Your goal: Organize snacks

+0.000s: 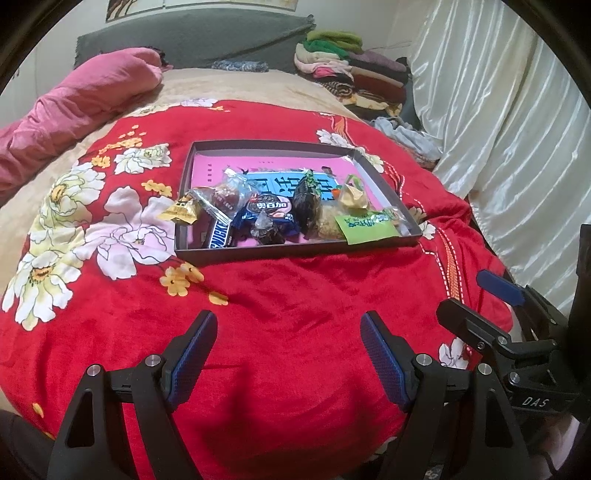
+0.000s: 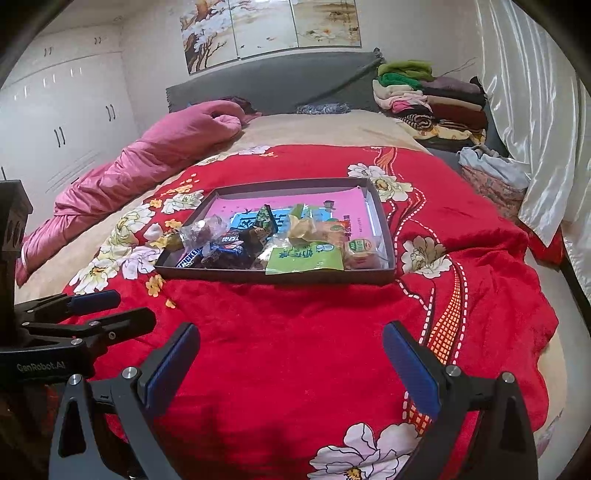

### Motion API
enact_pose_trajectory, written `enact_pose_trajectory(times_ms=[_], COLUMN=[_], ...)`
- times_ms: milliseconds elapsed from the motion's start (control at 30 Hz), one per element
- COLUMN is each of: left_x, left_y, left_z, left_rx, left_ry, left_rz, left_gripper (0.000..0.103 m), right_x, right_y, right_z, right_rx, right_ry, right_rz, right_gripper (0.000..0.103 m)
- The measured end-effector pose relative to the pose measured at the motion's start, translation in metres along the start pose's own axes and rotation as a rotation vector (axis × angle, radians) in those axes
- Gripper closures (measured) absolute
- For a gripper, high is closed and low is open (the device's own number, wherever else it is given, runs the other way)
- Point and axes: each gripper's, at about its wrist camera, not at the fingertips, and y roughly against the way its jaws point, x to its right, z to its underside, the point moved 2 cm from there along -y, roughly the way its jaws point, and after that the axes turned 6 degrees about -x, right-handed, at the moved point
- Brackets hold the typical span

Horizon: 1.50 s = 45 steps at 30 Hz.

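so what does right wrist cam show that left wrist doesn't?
Only the right wrist view: white wardrobe doors and most of the flower wall panels. Only the left wrist view: nothing notable beyond a closer look at the yellow candy hanging over the tray's left rim. Both: the snack tray on the red floral blanket, pink quilt, folded clothes stack, and both grippers' fingers open with nothing held.

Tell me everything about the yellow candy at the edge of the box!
The yellow candy is a small packet in shiny yellow wrapping with dark print and pinched ends. It lies tilted over the left rim of the dark shallow box, partly hanging out above the red flowered blanket. A clear-wrapped brown snack sits right beside it.
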Motion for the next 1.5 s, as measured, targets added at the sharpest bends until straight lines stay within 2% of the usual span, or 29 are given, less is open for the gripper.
enact_pose_trajectory(times_ms=[833, 1267, 1433, 1500], left_x=[-0.004, -0.001, -0.016, -0.036], left_y=[0.000, 0.000, -0.008, -0.013], left_z=[-0.001, -0.002, -0.012, -0.021], left_rx=[-0.001, 0.005, 0.003, 0.005], left_ry=[-0.003, -0.003, 0.016, 0.039], left_rz=[-0.022, -0.006, -0.039, -0.060], left_gripper=[0.022, 0.022, 0.022, 0.022], right_x=[0.002, 0.008, 0.026, 0.038], right_y=[-0.001, -0.004, -0.013, -0.016], right_z=[0.001, 0.000, -0.005, -0.009], right_rx=[-0.007, -0.007, -0.005, -0.003], right_ry=[-0.005, -0.017, -0.043, -0.060], right_rz=[0.007, 0.017, 0.047, 0.067], right_gripper=[0.003, 0.003, 0.003, 0.002])
